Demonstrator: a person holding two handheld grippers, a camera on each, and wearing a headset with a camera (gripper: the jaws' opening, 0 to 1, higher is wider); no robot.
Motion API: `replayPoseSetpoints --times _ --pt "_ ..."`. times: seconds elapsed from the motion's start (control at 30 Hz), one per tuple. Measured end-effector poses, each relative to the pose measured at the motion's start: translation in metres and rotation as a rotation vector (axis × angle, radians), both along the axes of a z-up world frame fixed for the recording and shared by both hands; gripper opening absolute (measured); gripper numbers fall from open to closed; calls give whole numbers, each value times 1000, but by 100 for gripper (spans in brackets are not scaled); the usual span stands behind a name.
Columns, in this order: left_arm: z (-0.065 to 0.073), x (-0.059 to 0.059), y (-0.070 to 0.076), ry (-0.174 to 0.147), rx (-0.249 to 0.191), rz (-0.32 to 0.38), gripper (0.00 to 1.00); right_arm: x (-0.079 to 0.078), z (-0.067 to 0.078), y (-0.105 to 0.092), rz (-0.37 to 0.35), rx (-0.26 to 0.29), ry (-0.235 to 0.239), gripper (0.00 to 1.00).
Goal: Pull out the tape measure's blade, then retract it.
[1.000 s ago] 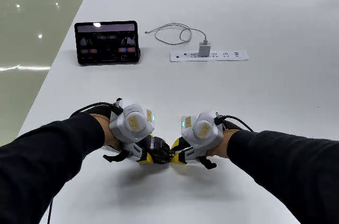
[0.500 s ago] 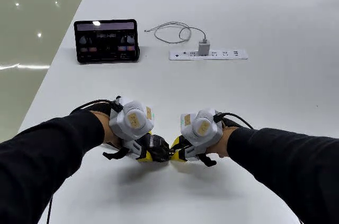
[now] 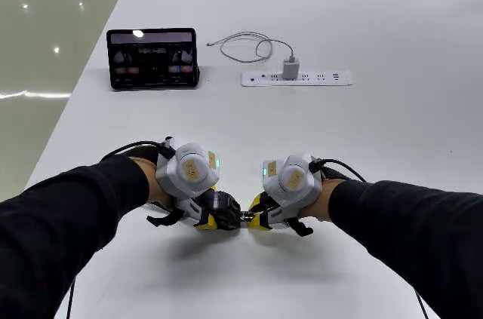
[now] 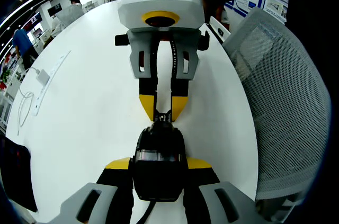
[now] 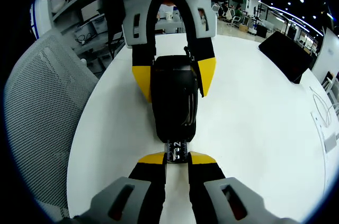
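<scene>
Near edge of white table (image 3: 377,130), centre: left gripper (image 3: 213,219) clamped on black tape measure (image 3: 224,208), jaws against case flanks. Right gripper (image 3: 255,220) just right of case, jaws pinched on blade (image 3: 244,216) tip. Head view: blade seen as short sliver between grippers. Right gripper view: blade markings legible, numeral 2 at jaws. Left gripper view: case rear, opposing gripper beyond. Case mouth points right; blade long axis runs left-right. Far left: tablet (image 3: 152,59). Far centre: power strip (image 3: 297,78) with charger (image 3: 291,69).
</scene>
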State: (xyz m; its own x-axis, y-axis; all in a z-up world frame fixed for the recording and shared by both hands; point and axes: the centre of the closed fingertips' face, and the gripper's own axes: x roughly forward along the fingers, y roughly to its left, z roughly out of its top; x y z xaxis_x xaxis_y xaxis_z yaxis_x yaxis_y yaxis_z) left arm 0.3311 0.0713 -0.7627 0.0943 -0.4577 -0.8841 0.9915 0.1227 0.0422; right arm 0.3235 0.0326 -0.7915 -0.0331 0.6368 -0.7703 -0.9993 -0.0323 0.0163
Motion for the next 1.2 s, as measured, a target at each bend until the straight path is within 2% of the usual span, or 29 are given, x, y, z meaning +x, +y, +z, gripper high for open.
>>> replayPoseSetpoints --times 0.07,0.2,0.37,0.4,0.43,0.57,1.2 --pt "0 0 0 0 -3 4 32 1 0 0 13 -5 -9 12" --pt "0 0 -1 1 -7 8 32 1 -1 2 -6 -10 21 12" --pt "0 1 0 -1 -9 10 32 0 -3 12 -18 5 22 12" --pt "0 1 0 -1 -9 10 32 2 -4 11 25 -5 -13 12" --pt "0 1 0 -1 -7 11 32 2 -4 10 -1 3 10 11" --pt "0 0 1 0 -13 11 32 4 -3 7 -10 10 25 10" --pt "1 1 3 4 -11 25 32 5 -1 -5 -22 -6 20 10"
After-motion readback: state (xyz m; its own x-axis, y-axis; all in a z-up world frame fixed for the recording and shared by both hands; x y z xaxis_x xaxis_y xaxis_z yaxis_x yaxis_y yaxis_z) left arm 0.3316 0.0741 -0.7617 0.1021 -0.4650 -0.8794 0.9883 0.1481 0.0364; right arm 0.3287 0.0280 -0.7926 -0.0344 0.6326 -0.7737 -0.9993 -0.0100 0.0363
